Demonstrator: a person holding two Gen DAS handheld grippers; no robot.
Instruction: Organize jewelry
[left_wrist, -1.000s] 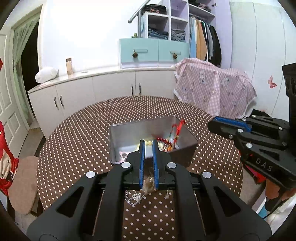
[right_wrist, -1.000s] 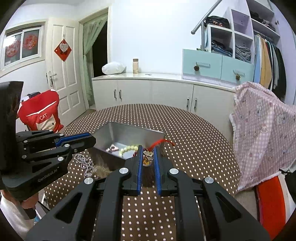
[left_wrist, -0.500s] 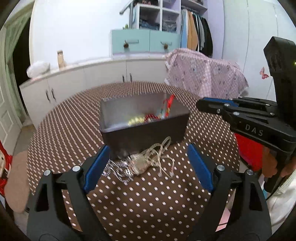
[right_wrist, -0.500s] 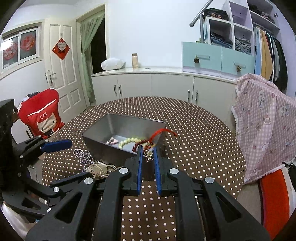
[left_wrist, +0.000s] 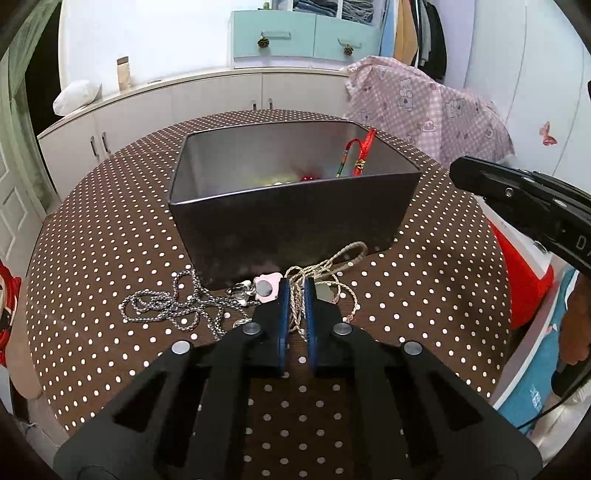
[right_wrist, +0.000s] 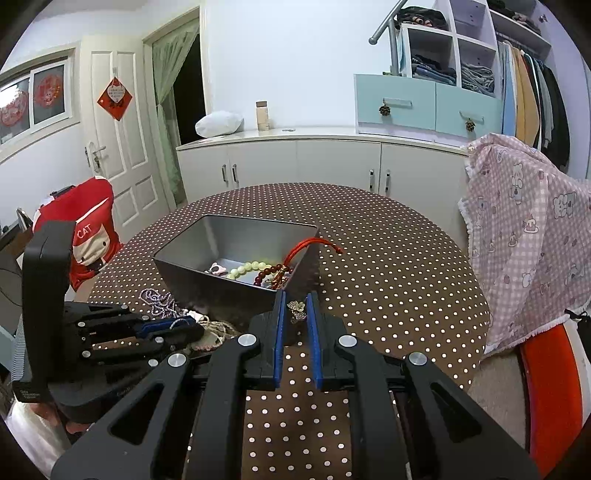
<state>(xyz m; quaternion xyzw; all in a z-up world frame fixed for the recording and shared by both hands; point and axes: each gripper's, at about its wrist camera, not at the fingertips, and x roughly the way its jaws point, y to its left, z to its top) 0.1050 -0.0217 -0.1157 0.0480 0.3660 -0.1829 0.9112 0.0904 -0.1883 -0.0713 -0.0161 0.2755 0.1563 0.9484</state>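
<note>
A grey metal tray (left_wrist: 295, 218) (right_wrist: 207, 280) stands on the dotted table. It holds a pale green bead bracelet (right_wrist: 248, 266), dark red beads (right_wrist: 266, 274) and a red cord (right_wrist: 306, 246) that hangs over its rim. In front of the tray lie a beige braided cord necklace (left_wrist: 332, 266), a silver chain (left_wrist: 173, 308) and a pink charm (left_wrist: 266, 288). My left gripper (left_wrist: 295, 295) is down on the table, shut on the beige cord. My right gripper (right_wrist: 295, 301) is shut on a small silver pendant (right_wrist: 297, 310) by the tray's near corner.
The round table (right_wrist: 399, 273) has a brown cloth with white dots. A chair with a pink checked cover (right_wrist: 524, 229) stands to the right, a red-covered chair (right_wrist: 81, 229) to the left. White cabinets (right_wrist: 295, 166) line the far wall.
My left gripper opened wide, dropped to the table in front of the tray and closed on the beige cord. My right gripper stayed shut and drew back slightly.
</note>
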